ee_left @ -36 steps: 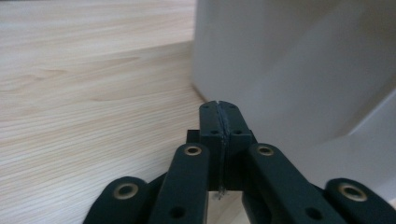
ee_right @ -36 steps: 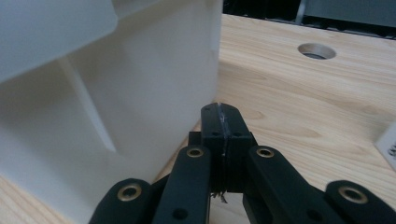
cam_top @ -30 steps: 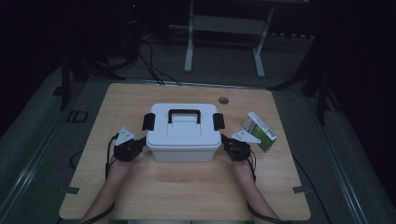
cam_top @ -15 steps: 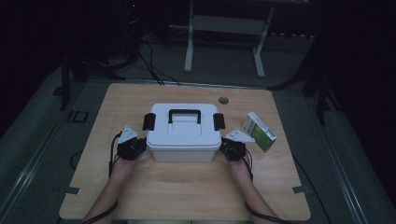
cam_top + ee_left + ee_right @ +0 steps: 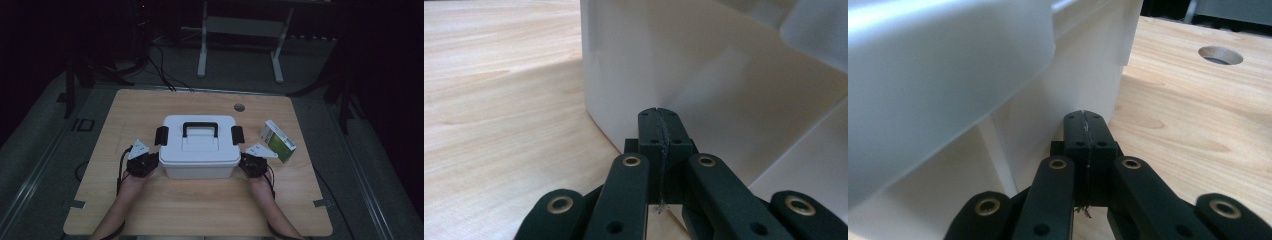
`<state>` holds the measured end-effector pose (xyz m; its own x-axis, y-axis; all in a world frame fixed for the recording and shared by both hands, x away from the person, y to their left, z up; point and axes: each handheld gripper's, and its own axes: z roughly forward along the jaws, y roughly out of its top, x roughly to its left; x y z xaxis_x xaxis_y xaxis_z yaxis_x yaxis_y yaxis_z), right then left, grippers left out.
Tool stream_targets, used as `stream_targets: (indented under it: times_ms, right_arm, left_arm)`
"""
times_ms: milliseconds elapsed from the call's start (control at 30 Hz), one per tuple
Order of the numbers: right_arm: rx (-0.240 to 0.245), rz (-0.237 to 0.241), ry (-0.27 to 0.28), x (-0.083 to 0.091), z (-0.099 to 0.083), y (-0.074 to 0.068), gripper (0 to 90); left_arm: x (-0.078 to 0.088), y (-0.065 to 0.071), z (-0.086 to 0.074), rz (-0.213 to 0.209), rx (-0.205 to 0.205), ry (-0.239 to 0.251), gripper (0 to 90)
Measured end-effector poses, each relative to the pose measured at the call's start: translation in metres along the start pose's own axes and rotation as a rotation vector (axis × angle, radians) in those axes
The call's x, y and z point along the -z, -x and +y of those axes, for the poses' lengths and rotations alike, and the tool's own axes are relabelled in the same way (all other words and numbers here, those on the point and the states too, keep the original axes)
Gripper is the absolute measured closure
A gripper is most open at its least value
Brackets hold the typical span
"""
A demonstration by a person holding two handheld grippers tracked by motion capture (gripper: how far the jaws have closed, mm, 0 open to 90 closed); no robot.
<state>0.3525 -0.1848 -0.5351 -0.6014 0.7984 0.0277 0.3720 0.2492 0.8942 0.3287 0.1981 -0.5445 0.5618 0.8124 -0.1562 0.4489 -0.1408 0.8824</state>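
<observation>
A pale wooden worktop [image 5: 200, 205] in a dark room with a grey floor [image 5: 30, 150] carries a white box [image 5: 200, 150] at its middle, the left claw [image 5: 150, 162] and right claw [image 5: 246, 162] both pressed together against its sides, a green carton [image 5: 278, 141] at far right.

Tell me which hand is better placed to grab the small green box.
Right. The right gripper, fingers shut, sits at the white bin's right side, close to the green box. The left gripper is across the bin.
</observation>
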Motion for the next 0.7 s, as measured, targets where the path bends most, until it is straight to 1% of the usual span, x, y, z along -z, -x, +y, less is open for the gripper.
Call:
stream_targets:
  times_ms: [33, 167, 267, 300, 333, 367, 400, 433, 467, 533, 567, 700]
  right_arm:
    - [0.002, 0.0, 0.001, 0.002, -0.001, 0.0, 90.0]
    - [-0.002, 0.008, 0.0, 0.01, -0.005, 0.0, 90.0]
    - [-0.004, 0.006, -0.003, 0.016, -0.007, 0.0, 90.0]
    - [-0.004, 0.006, -0.003, 0.016, -0.007, 0.0, 90.0]
    - [-0.001, -0.003, -0.003, 0.02, -0.009, 0.001, 90.0]
    - [-0.001, -0.003, -0.003, 0.02, -0.009, 0.001, 90.0]
    - [-0.011, -0.009, -0.003, 0.024, -0.011, 0.002, 90.0]
    - [-0.017, -0.012, -0.003, 0.026, -0.012, 0.002, 90.0]
    - [-0.021, -0.014, -0.003, 0.028, -0.013, 0.002, 90.0]
    - [-0.023, -0.017, 0.0, 0.032, -0.015, 0.002, 90.0]
    - [-0.03, -0.013, -0.001, 0.034, -0.017, 0.002, 90.0]
    - [-0.032, -0.015, 0.001, 0.04, -0.02, 0.0, 90.0]
  left_arm:
    - [0.002, 0.004, -0.002, -0.003, -0.001, 0.001, 89.8]
    - [0.005, 0.011, -0.004, -0.021, -0.002, -0.004, 89.9]
    - [0.006, 0.017, -0.005, -0.032, -0.006, -0.011, 89.9]
    - [0.006, 0.017, -0.005, -0.032, -0.006, -0.011, 89.9]
    - [0.007, 0.022, -0.006, -0.036, -0.019, -0.018, 89.8]
    - [0.007, 0.022, -0.006, -0.036, -0.019, -0.018, 89.8]
    - [0.007, 0.027, -0.006, -0.04, -0.03, -0.023, 89.8]
    - [0.007, 0.03, -0.006, -0.039, -0.031, -0.025, 89.8]
    - [0.007, 0.03, -0.006, -0.039, -0.031, -0.025, 89.8]
    - [0.008, 0.034, -0.007, -0.045, -0.033, -0.026, 89.8]
    - [0.008, 0.034, -0.007, -0.049, -0.036, -0.028, 89.8]
    - [0.006, 0.034, -0.006, -0.054, -0.034, -0.033, 89.8]
